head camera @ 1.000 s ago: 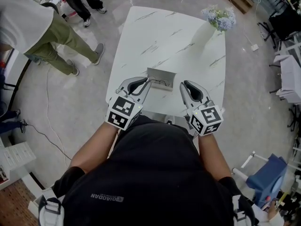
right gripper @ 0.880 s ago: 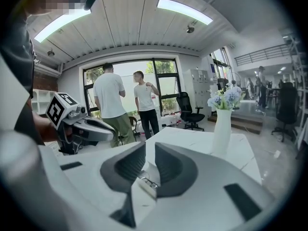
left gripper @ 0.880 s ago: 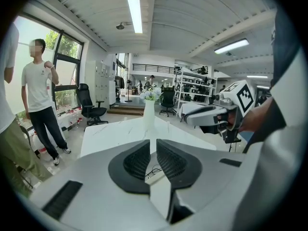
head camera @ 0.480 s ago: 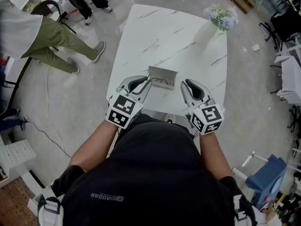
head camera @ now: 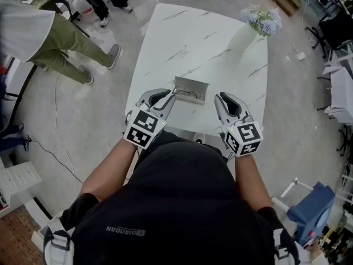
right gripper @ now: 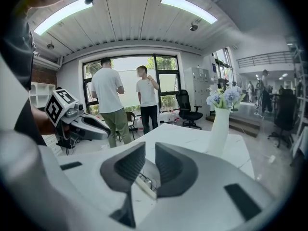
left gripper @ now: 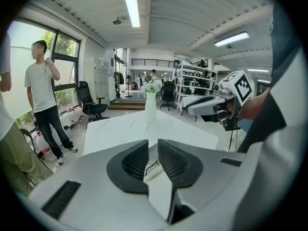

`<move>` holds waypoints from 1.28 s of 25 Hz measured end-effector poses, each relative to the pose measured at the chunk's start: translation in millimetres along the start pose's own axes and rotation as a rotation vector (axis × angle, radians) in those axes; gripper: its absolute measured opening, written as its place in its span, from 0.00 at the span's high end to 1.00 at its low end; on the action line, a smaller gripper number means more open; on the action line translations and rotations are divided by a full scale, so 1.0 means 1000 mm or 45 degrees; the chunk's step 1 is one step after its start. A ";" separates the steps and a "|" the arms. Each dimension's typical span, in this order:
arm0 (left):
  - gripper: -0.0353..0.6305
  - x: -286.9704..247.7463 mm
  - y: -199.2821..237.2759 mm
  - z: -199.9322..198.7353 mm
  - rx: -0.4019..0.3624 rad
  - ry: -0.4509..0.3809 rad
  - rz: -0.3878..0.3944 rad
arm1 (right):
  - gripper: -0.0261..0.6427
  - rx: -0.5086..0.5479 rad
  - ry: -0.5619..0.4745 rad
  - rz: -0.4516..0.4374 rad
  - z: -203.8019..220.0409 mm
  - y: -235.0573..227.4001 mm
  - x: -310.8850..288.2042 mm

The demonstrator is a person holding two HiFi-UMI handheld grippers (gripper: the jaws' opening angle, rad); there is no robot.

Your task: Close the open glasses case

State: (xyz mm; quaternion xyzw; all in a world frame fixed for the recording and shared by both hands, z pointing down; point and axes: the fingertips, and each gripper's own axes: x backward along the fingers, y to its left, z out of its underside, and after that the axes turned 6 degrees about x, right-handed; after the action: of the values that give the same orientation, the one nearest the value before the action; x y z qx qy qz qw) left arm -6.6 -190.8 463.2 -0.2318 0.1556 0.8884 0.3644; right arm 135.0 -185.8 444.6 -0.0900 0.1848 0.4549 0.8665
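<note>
Item 1. Glasses case point(head camera: 191, 88): grey, lying open on the white marble-patterned table point(head camera: 187, 32), close to the near edge. Dark-framed glasses point(head camera: 191, 96) are seen inside it. It is placed between the two grippers and just ahead of their tips, touched by neither.

Item 2. Left gripper point(head camera: 168, 96): held low over the near edge of the table, to the left of the case. Its jaws are seen narrowly apart in the left gripper view point(left gripper: 153, 150), with nothing clamped (only the case is glimpsed through the gap). The marker cube point(head camera: 144, 128) is carried at its rear.

Item 3. Right gripper point(head camera: 220, 99): held to the right of the case, pointed forward. Its jaws are likewise parted by a narrow gap in the right gripper view point(right gripper: 150, 153), and nothing is gripped. Its marker cube point(head camera: 244, 138) is turned toward the head camera.

Item 4. White vase point(head camera: 242, 37): stood upright at the far right corner of the table, well apart from the case, and filled with pale blue flowers point(head camera: 259, 21).

Item 5. Bystanders: a person in olive trousers point(head camera: 60, 43) is recorded on the floor to the left of the table.
</note>
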 end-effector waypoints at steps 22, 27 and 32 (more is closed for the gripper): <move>0.85 -0.041 0.026 0.079 -0.027 0.211 -0.045 | 0.89 0.177 0.241 0.116 0.051 -0.029 -0.032; 0.85 -0.051 0.028 0.096 -0.016 0.258 -0.049 | 0.89 0.195 0.300 0.128 0.064 -0.039 -0.041; 0.85 -0.059 0.034 0.106 -0.020 0.291 -0.056 | 0.89 0.238 0.336 0.110 0.069 -0.041 -0.053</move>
State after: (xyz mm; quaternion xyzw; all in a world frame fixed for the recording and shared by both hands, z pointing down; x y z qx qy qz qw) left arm -26.0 -200.8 587.8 -0.3379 0.1839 0.8491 0.3620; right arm 157.7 -227.1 528.6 -0.0598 0.3422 0.4569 0.8189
